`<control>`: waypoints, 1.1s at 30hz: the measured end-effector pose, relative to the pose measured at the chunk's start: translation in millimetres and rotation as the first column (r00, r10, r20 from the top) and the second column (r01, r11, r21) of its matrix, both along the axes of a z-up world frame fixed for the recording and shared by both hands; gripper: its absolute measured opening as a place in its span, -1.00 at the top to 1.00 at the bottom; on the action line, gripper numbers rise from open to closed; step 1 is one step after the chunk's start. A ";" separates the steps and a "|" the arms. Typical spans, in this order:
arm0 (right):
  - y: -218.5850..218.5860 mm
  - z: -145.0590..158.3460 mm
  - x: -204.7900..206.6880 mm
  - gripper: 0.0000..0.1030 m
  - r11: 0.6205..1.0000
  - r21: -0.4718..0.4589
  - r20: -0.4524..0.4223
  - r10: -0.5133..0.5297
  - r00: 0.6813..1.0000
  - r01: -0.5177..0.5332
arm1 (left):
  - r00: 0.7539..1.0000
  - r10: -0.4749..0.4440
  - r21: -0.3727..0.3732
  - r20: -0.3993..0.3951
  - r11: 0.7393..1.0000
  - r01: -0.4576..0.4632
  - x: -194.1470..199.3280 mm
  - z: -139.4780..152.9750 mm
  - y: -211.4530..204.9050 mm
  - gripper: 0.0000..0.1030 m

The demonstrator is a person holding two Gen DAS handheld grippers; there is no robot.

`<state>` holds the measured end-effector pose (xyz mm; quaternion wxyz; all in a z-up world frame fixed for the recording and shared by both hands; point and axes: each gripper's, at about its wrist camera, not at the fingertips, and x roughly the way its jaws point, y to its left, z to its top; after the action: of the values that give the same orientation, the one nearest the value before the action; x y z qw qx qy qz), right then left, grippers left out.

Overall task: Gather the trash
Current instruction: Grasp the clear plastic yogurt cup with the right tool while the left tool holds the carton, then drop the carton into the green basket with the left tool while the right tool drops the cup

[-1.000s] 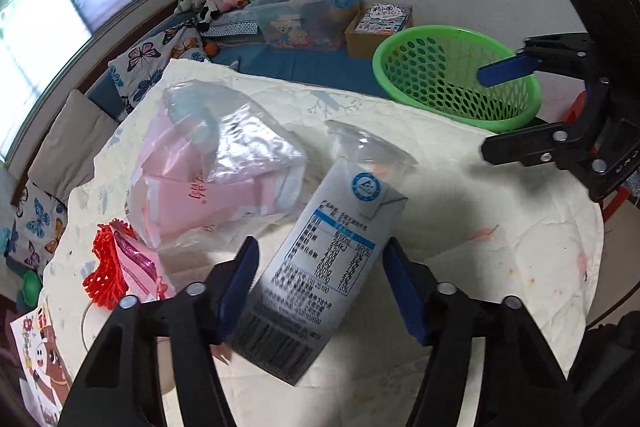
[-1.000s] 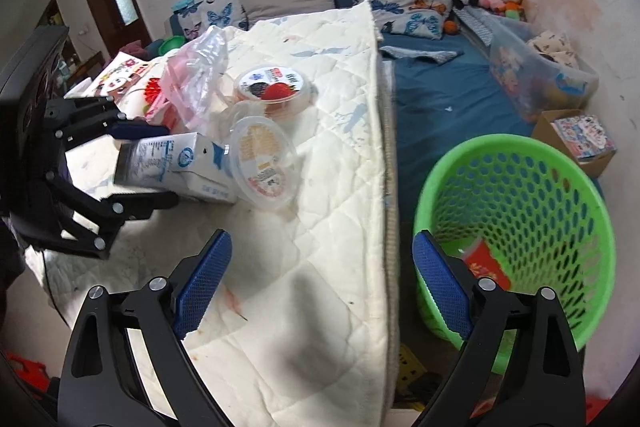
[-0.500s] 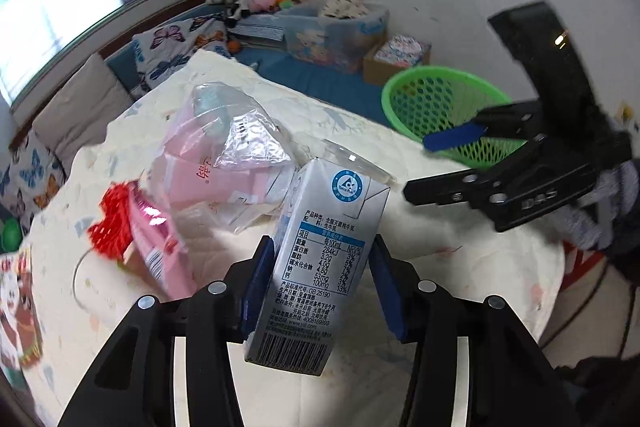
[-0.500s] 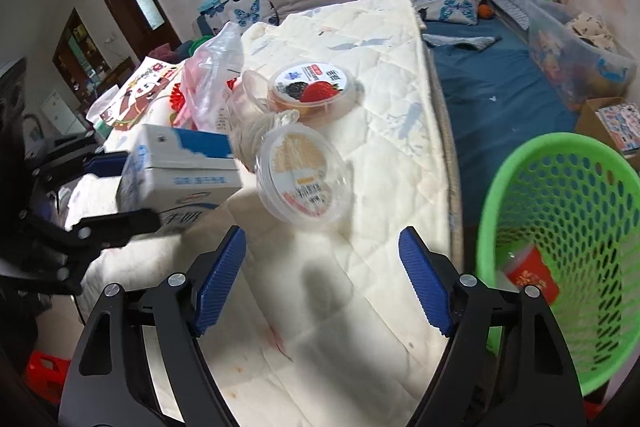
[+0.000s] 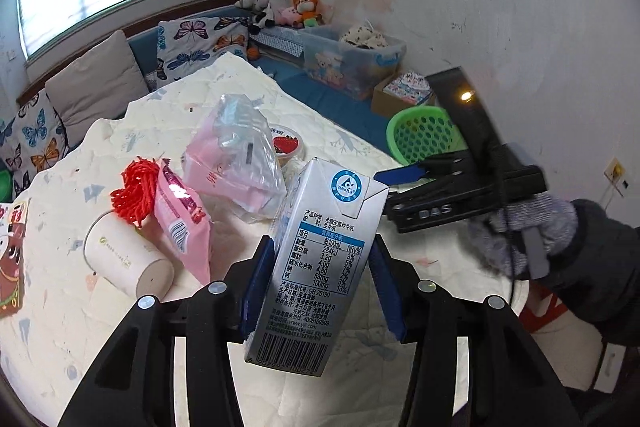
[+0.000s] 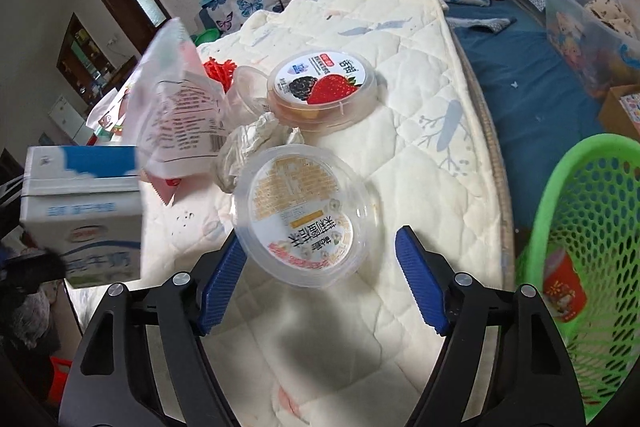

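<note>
My left gripper (image 5: 322, 243) is shut on a grey-and-white milk carton (image 5: 320, 267) and holds it tilted above the quilted table (image 5: 80, 327). The same carton (image 6: 84, 207) shows at the left edge of the right wrist view. My right gripper (image 6: 320, 239) hangs over a clear round tub with a yellow label (image 6: 300, 215). Its jaws are closing with the tub between them, and the pads stand clear of it. A green mesh basket (image 6: 580, 227) stands on the floor to the right with a red cup (image 6: 564, 283) inside.
On the table lie a strawberry tub (image 6: 324, 87), a crumpled clear cup (image 6: 256, 143), a plastic bag with pink packs (image 5: 236, 163), a pink wrapper (image 5: 180, 219), red netting (image 5: 134, 191) and a paper cup (image 5: 124, 259). A gloved hand (image 5: 520, 231) holds the right gripper.
The left gripper closed on the carton and lifted it off the table. The right gripper moved in over the yellow-label tub while its jaws narrowed.
</note>
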<state>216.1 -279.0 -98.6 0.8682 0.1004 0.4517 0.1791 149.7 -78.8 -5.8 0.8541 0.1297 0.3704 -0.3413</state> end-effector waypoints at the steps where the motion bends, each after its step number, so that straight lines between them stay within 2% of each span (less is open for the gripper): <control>1: 0.7 -1.0 1.4 -0.47 1.000 0.001 -0.002 0.000 1.000 0.000 | 1.000 0.002 -0.007 0.000 1.000 -0.002 -0.6 1.5 2.4 0.08; 5: 6.1 -2.4 3.4 -0.44 1.000 0.000 0.008 0.000 1.000 0.000 | 1.000 0.014 -0.030 -0.006 0.999 -0.014 -5.0 5.9 9.1 0.08; 7: 7.8 -0.7 2.4 -0.26 1.000 0.005 0.015 -0.001 1.000 0.001 | 1.000 0.016 -0.039 -0.010 0.999 -0.016 -6.8 6.9 11.2 0.08; 13: 5.3 4.5 -5.5 -0.26 1.000 0.014 0.030 -0.014 0.999 0.013 | 1.000 0.021 -0.054 -0.019 0.998 -0.022 -8.2 7.7 12.4 0.08; 19: -3.9 18.9 -26.4 -0.26 0.999 -0.025 0.066 -0.032 0.997 0.033 | 1.000 0.011 -0.060 -0.017 0.998 -0.012 -11.0 9.1 6.5 0.08; 25: -28.9 30.8 -53.9 -0.26 0.991 -0.097 0.093 -0.084 0.992 0.094 | 1.000 -0.013 -0.072 -0.013 0.997 0.012 -16.1 13.1 -9.7 0.08; 33: -76.1 38.7 -82.2 -0.26 0.971 -0.142 0.113 -0.179 0.977 0.194 | 0.999 -0.050 -0.088 -0.014 0.995 0.048 -20.4 19.6 -42.5 0.08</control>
<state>133.9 -355.1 -59.9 0.9077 0.0668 0.4089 0.0666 129.3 -121.3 13.7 0.8473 0.0986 0.3588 -0.3790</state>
